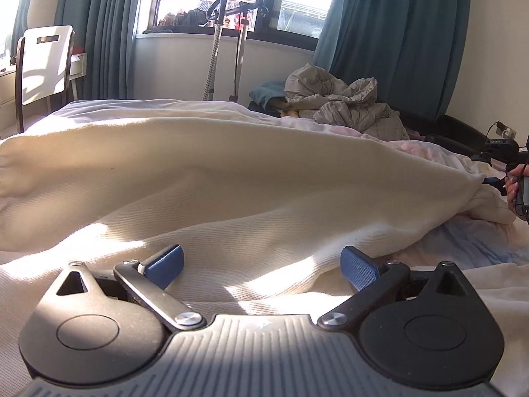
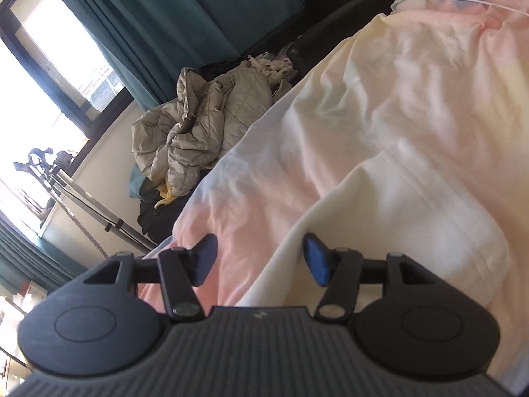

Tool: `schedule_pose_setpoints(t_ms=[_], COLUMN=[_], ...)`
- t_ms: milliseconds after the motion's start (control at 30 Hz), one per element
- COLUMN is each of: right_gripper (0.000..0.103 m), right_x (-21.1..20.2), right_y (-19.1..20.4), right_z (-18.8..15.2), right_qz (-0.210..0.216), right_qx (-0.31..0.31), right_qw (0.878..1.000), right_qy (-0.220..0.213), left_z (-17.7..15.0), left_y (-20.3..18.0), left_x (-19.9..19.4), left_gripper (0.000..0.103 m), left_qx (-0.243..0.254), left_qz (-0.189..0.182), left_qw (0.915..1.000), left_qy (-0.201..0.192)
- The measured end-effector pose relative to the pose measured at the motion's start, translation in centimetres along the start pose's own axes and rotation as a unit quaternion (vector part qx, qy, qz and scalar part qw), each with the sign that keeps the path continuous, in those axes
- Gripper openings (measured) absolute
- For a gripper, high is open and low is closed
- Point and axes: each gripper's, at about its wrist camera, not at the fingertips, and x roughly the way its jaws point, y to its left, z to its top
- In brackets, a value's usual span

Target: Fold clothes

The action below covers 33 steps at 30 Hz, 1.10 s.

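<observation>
A cream ribbed garment (image 1: 231, 172) lies spread over the bed, one long fold raised across the left wrist view. My left gripper (image 1: 263, 268) hovers low over its near part, open, blue pads (image 1: 165, 264) wide apart and pressing nothing. At the far right a hand holds my right gripper (image 1: 494, 181), its blue tip at the garment's bunched corner. In the right wrist view the right gripper (image 2: 261, 258) stands open. The cream garment (image 2: 396, 205) has its edge running between the fingers (image 2: 315, 259), which do not pinch it.
A pink and blue bedcover (image 2: 446, 49) lies under the garment. A crumpled grey quilted jacket (image 1: 340, 102) is piled beyond the bed on dark clothes. A garment steamer stand (image 1: 228, 43) is by the window, a white chair (image 1: 43, 66) at the left, and teal curtains (image 1: 390, 33).
</observation>
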Motion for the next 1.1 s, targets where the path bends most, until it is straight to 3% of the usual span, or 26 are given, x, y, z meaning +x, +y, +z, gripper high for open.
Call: schedule_pose_setpoints(t_ms=[133,333,433,500,533,567,600,633,700,833,933,1033,1100], right_gripper=[0.060,0.059,0.059,0.057,0.050,0.025,0.012,0.005,0.004,0.003,0.003,0.003,0.004], right_x=[-3.2,-4.7,-3.2,-1.5,-0.6,0.0,0.4,0.5,-0.3,-5.1,-10.7,-14.2,-14.7], right_y=[-0.8,-0.3,0.9,1.6,1.7,1.7,1.8,2.1,3.4,7.0,8.7,6.5,2.1], right_z=[-2.4,-4.0,-3.2,-3.1,-3.2,-3.3,-3.3,-3.3,-2.7,0.0,1.0,-0.3,-2.0], right_qz=[0.003,0.007,0.016,-0.010,-0.028,-0.040,-0.050,-0.060,-0.056,0.034,0.126,0.118,0.071], right_qx=[-0.013,-0.021,-0.027,-0.039,-0.039,-0.037,-0.039,-0.042,-0.056,-0.068,-0.095,-0.119,-0.089], right_qw=[1.000,0.999,0.999,0.998,0.998,0.997,0.996,0.995,0.996,0.996,0.981,0.978,0.989], right_qy=[0.013,0.024,0.030,0.043,0.051,0.057,0.061,0.063,0.042,-0.036,-0.111,-0.125,-0.092], left_z=[-0.6,-1.0,-1.2,-1.4,-1.5,-1.5,-1.5,-1.4,-1.2,-0.8,-0.8,-1.1,-1.3], left_y=[-0.9,-0.8,-0.9,-1.1,-1.2,-1.2,-1.3,-1.2,-0.6,0.7,0.8,1.1,1.2], left_x=[0.7,1.6,1.9,2.1,2.2,2.1,1.9,1.6,0.8,-0.8,-1.8,-2.6,-2.9], left_gripper=[0.100,0.089,0.078,0.056,0.051,0.042,0.034,0.029,0.015,0.011,0.011,0.011,0.011], left_qx=[0.033,0.027,0.029,0.033,0.034,0.035,0.036,0.034,0.012,-0.035,-0.041,-0.053,-0.049], left_qz=[-0.001,-0.003,-0.002,0.000,-0.001,-0.004,-0.006,-0.009,-0.026,-0.063,-0.075,-0.080,-0.080], left_qw=[0.9994,0.9995,0.9995,0.9994,0.9993,0.9993,0.9993,0.9994,0.9996,0.9974,0.9963,0.9953,0.9956], left_qy=[0.005,0.013,0.013,0.014,0.015,0.013,0.010,0.007,0.006,-0.006,-0.011,-0.008,-0.002])
